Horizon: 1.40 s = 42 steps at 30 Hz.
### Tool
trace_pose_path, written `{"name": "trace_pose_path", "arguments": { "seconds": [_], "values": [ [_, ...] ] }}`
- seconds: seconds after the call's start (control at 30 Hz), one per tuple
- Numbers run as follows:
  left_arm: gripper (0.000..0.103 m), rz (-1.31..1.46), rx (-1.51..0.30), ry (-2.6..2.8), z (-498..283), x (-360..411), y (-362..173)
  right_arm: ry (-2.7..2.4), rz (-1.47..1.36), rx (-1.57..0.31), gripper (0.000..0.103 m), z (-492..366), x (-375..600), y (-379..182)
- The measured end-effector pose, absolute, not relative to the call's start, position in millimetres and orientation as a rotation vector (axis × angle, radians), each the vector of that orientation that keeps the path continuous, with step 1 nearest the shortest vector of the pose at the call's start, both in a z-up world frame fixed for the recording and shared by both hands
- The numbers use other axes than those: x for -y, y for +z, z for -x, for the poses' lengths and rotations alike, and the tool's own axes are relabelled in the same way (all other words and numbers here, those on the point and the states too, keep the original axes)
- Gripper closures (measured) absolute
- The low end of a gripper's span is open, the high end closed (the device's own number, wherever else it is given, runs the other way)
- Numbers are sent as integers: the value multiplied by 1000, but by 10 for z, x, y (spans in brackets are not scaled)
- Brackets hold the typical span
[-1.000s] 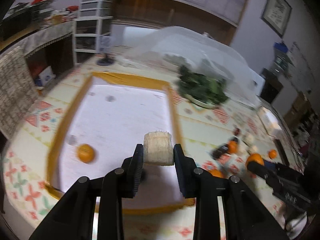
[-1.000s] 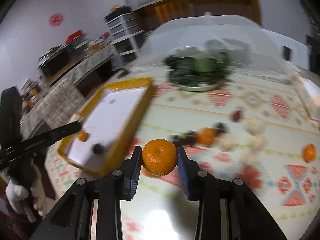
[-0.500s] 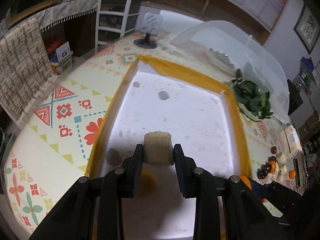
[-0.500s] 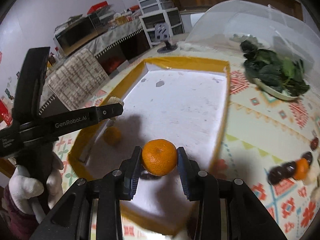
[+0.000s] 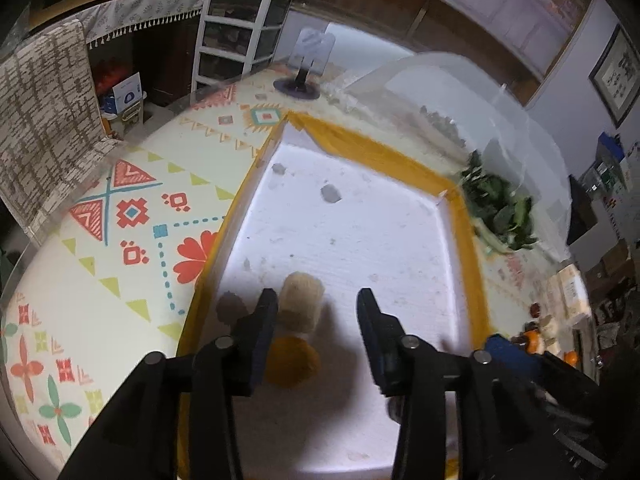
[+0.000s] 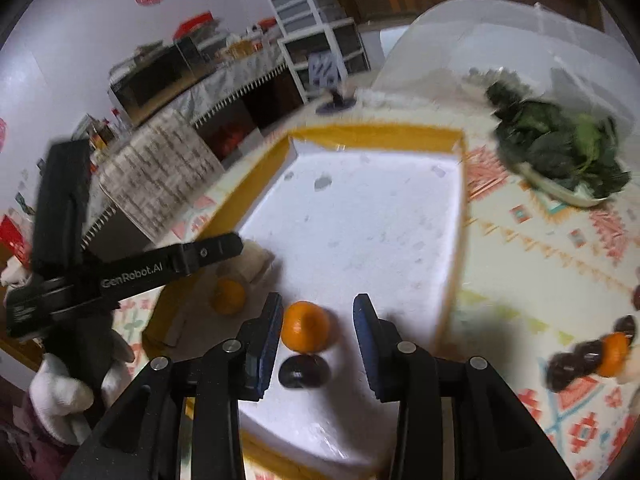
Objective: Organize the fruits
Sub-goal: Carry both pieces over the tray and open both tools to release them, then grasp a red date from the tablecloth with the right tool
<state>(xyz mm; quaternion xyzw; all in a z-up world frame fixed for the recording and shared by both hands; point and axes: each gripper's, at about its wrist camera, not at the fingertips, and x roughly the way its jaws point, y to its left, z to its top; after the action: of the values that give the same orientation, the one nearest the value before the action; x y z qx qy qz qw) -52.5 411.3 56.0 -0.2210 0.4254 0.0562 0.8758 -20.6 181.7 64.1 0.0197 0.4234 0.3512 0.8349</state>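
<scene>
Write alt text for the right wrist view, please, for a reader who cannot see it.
The right gripper stands open around a mandarin lying in a white tray with a yellow rim. At left, the left gripper reaches over a second mandarin and a pale chunk.

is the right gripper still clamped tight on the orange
No, the right gripper has let go: the orange sits free on the white tray.

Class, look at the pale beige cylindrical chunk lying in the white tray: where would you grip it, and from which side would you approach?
Grip the pale beige cylindrical chunk across its curved sides, coming down from above. An orange fruit sits close in front of it, so a low approach from the near side looks blocked. The opening left gripper already straddles it.
</scene>
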Motion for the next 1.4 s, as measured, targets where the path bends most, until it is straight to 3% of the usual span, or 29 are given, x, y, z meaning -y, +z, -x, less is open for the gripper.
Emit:
{"name": "trace_pose_path", "arguments": {
  "seconds": [0.07, 0.13, 0.43, 0.77, 1.03, 1.4],
  "values": [
    [28, 498, -824, 106, 701, -4100, 703, 728, -23, -870, 64, 295, -1547, 724],
    [16, 526, -771, 100, 858, -4087, 794, 703, 5, -857, 64, 398, -1262, 738],
    [16, 581, -714, -4, 1368, -3711, 820, 691, 81, -886, 64, 809, -625, 386],
    [16, 569, -729, -38, 1485, -3493, 772, 870, 179, -887, 64, 940, -1206, 118],
    [16, 534, -734, -83, 1394, -3315, 841, 825, 196, -884, 82, 933, -1254, 56],
    [16, 288, -847, -269, 974, -2193, 750, 597, -17, -893, 82, 833, 23, 178]
  ]
}}
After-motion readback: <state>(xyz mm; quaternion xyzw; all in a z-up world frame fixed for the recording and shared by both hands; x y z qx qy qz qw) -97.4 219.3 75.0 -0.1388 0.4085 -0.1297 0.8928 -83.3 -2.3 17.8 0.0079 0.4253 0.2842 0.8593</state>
